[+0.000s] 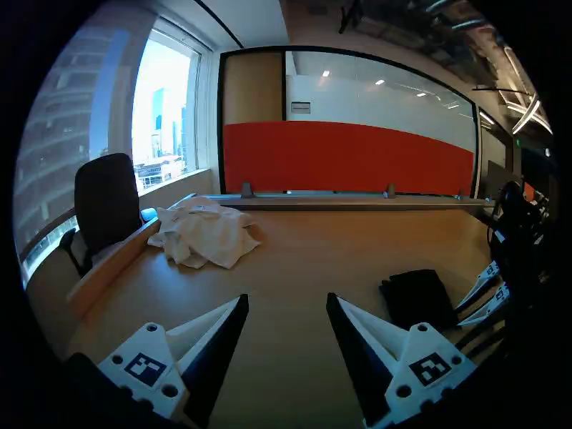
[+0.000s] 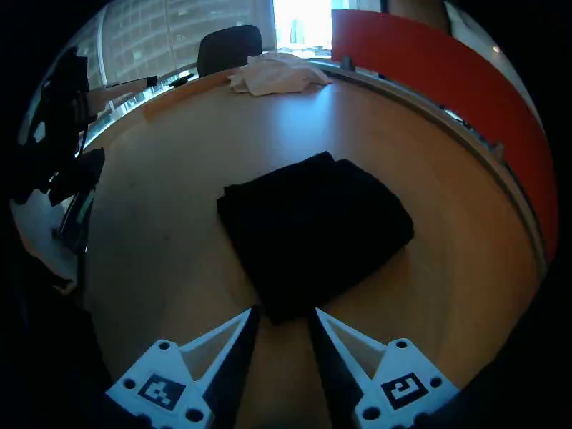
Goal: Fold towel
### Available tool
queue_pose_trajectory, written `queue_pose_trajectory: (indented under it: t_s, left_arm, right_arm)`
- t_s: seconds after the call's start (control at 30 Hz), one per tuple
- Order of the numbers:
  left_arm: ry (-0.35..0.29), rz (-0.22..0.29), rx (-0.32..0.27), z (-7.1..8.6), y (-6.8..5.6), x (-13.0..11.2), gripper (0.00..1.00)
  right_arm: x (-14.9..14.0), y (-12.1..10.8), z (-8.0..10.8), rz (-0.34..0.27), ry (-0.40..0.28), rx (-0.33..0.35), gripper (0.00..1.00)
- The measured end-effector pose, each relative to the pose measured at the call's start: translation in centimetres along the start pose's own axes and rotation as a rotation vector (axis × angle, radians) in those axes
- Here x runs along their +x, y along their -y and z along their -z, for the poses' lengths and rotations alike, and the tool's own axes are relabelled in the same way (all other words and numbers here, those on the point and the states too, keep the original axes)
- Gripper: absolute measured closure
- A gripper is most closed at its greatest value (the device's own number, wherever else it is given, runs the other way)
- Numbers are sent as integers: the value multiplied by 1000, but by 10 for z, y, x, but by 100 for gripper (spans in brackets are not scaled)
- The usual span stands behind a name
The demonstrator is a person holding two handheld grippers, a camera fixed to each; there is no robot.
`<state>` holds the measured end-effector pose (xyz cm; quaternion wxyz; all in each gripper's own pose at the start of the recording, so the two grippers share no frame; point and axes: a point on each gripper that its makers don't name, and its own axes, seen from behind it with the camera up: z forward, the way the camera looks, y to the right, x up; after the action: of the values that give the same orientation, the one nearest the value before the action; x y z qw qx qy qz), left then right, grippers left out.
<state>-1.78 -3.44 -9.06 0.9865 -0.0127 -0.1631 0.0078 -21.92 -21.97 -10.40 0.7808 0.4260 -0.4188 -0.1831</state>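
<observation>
The right gripper (image 2: 284,323) is nearest the lens in the right gripper view. Its two fingers stand a little apart, and the near corner of the black towel (image 2: 314,229) reaches just into the gap between the tips. I see no pinch on the cloth, so I judge the fingers parted rather than clamped. The left gripper (image 1: 287,304) hangs over bare wood with its fingers wide apart and nothing between them.

Beyond the right gripper's tips, the black towel lies flat on the wooden table (image 2: 164,214) as a compact, thick, roughly squared bundle, its edges mostly lined up. In the left gripper view the same towel (image 1: 418,297) sits off to the right, just beside the white fingers of the other gripper.

Further out, at the far end of the table (image 1: 300,250), a white cloth (image 1: 204,232) lies in a crumpled heap near a dark chair (image 1: 107,196), well apart from both grippers. A red panel (image 1: 350,157) runs behind the far edge.

The black towel looks folded, or one tidy-up short of it — the white cloth, if it counts, is untouched.
</observation>
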Motion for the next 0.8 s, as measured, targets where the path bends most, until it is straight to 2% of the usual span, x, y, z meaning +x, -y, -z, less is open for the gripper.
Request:
queue_pose_trajectory:
  t_s: [0.23,0.63,0.8]
  left_arm:
    - [5,0,1,0,0,-2,20]
    - [3,-2,0,-2,-2,0,20]
    - [3,0,0,-3,-2,0,20]
  right_arm:
    - [-3,-3,2,-14,-2,-5,74]
    - [-5,-5,3,-16,-2,-12,75]
    - [-5,-6,2,-5,1,-13,82]
